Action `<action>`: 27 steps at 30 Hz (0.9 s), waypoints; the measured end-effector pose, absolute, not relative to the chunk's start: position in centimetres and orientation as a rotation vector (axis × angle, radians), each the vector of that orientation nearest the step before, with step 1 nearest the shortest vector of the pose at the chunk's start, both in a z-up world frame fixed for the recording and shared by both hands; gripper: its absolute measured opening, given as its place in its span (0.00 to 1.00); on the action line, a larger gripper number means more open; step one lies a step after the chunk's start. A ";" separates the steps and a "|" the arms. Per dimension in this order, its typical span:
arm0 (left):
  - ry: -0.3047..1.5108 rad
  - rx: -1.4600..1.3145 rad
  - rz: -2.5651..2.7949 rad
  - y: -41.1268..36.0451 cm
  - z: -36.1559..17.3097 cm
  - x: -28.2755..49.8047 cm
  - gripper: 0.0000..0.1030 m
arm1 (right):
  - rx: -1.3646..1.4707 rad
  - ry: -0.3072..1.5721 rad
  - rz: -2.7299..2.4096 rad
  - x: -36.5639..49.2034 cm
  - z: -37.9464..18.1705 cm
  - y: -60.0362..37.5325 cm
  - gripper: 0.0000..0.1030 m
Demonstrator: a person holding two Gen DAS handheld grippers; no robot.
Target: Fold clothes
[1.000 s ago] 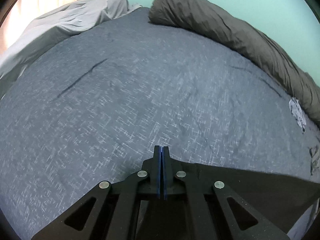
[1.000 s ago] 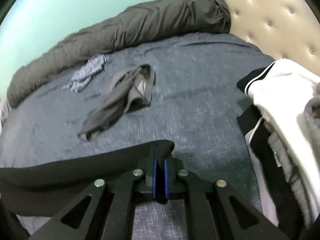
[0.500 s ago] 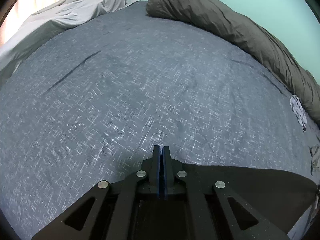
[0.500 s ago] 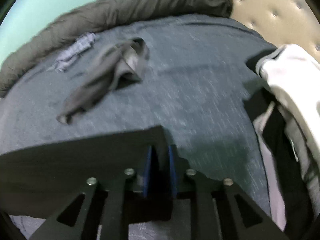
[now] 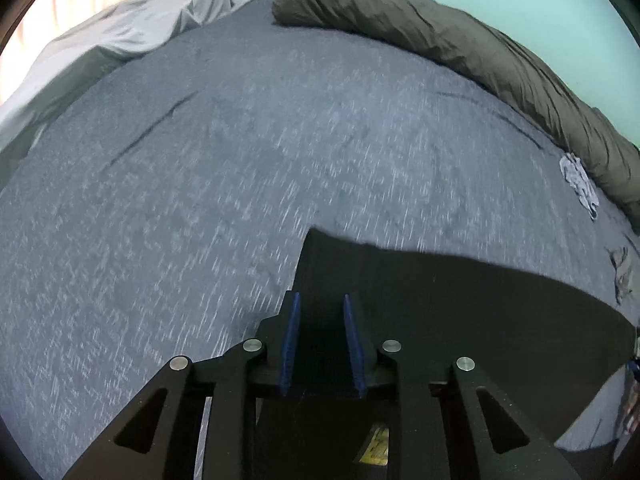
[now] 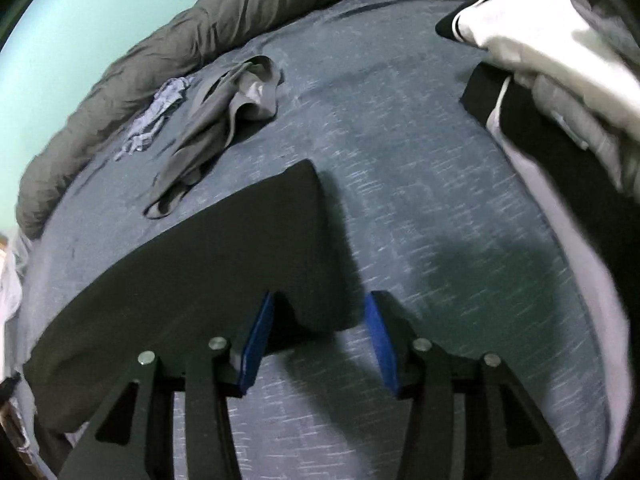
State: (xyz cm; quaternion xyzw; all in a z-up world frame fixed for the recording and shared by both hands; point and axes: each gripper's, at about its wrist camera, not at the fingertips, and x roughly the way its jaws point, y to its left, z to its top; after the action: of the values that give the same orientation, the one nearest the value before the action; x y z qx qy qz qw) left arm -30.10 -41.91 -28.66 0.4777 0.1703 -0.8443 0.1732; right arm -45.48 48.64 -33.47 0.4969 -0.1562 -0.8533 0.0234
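Observation:
A black garment [image 5: 460,304] lies flat on the blue-grey bed sheet [image 5: 240,184], its near-left corner just ahead of my left gripper [image 5: 319,300]. That gripper stands open, its blue pads apart, with black cloth showing between and below them. In the right wrist view the same black garment [image 6: 224,248] stretches off to the left. My right gripper [image 6: 320,298] is open too, with the garment's right corner lying loose between the pads.
A dark grey rolled duvet [image 5: 460,52] runs along the far edge by the green wall. Grey crumpled clothes [image 6: 224,120] and a small bluish cloth [image 6: 160,116] lie beyond the garment. A pile of white, grey and black clothes [image 6: 560,92] sits at the right. A light grey sheet [image 5: 120,40] is bunched far left.
Both grippers were shut on the black garment's corners; now both are open and the garment lies released on the bed, its corners further forward of the fingers.

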 end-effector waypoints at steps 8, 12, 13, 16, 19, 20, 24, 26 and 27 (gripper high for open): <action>0.484 1.436 -2.328 -43.1 -31.2 -26.6 0.26 | 1.568 -0.393 -2.733 -45.0 -33.1 49.1 0.19; 0.522 1.451 -2.325 -43.4 -31.1 -24.6 0.27 | 1.554 -0.338 -2.766 -43.8 -31.7 48.5 0.19; 0.537 1.454 -2.327 -43.3 -30.9 -24.0 0.31 | 1.548 -0.325 -2.774 -43.4 -31.2 48.3 0.19; 0.550 1.485 -2.337 -42.7 -30.3 -22.2 0.36 | 1.528 -0.286 -2.799 -42.2 -30.0 47.9 0.20; 0.550 1.514 -2.345 -42.0 -29.8 -20.3 0.36 | 1.513 -0.266 -2.782 -40.6 -29.0 47.1 0.24; 0.549 1.523 -2.347 -41.8 -29.6 -19.7 0.36 | 1.511 -0.269 -2.760 -39.8 -28.7 46.9 0.24; 0.613 1.528 -2.350 -40.9 -29.1 -16.2 0.38 | 1.523 -0.284 -2.697 -36.3 -28.0 46.8 0.28; 0.657 1.524 -2.350 -40.5 -28.9 -14.6 0.41 | 1.540 -0.263 -2.678 -34.6 -27.8 46.7 0.30; 0.676 1.524 -2.350 -40.3 -28.9 -13.8 0.44 | 1.545 -0.249 -2.671 -33.7 -27.6 46.7 0.30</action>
State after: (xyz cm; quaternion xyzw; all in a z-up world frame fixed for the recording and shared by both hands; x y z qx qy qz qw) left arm -13.79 -40.30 -28.88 0.5244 0.2325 -0.8087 0.1301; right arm -33.65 46.68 -27.63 0.4991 -0.0803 -0.8625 0.0230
